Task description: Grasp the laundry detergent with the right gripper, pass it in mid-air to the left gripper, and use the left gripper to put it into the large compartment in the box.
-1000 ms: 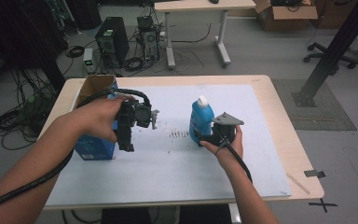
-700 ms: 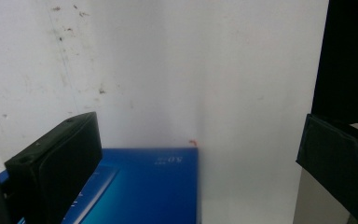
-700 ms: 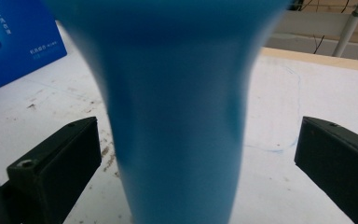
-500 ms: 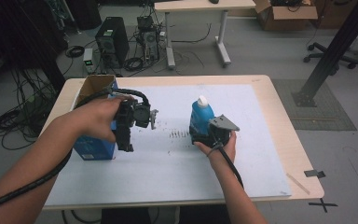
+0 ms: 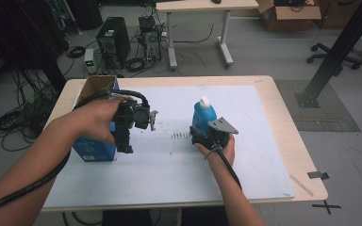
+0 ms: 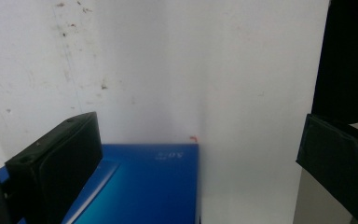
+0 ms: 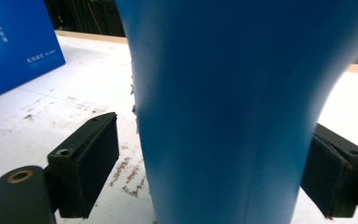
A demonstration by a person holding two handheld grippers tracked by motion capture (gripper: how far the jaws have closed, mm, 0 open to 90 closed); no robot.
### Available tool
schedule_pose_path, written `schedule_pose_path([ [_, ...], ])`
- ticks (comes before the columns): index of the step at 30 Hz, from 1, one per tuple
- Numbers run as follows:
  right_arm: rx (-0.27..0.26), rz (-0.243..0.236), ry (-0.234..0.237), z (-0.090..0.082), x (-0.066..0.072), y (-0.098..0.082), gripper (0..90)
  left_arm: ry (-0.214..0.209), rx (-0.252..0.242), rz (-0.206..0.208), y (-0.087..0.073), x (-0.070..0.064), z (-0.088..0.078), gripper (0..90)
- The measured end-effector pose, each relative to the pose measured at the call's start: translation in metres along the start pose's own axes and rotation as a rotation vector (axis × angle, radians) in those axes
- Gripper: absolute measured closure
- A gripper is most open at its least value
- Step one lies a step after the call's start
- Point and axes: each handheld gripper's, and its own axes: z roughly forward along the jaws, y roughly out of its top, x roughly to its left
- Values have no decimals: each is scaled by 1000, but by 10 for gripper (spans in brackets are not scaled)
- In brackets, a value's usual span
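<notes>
The worktop (image 5: 264,165) carries a blue box (image 5: 92,148) at its left edge and an upright blue bottle (image 5: 202,117) near the middle. The left tongs (image 5: 139,123) hang spread wide and empty, pointing down beside the box. The right tongs (image 5: 206,137) stand at the bottle's near side, spread around its base, one jaw visibly clear of it; the bottle's long axis is vertical, dead ahead.

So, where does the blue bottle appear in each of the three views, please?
High view: the blue bottle stands right of centre on the white mat, with the right gripper at its near side.
Left gripper view: I cannot find it here; the blue thing at the bottom is the blue box.
Right gripper view: it rises in the centre, between the jaws.
Shared landmark: the blue box, at upper left in the right gripper view.
</notes>
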Motion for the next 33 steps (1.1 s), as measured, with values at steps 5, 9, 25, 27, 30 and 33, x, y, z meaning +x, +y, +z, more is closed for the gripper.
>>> schedule_pose_path([
  [5,-8,3,-1,1,-1,-1,208,-5,-3,-1,1,0,1,3],
  [9,-7,3,-2,1,-1,-1,222,-5,-1,1,2,1,2,3],
  [25,-5,15,-5,6,-5,-4,305,8,-5,2,5,2,-1,4],
  [27,-6,14,-3,7,-5,-4,324,8,-6,5,5,3,-1,4],
  [30,-10,9,8,9,-4,-5,371,8,-4,0,4,3,-1,4],
  [33,-14,-2,13,9,-3,-5,406,7,-4,1,3,2,-1,4],
])
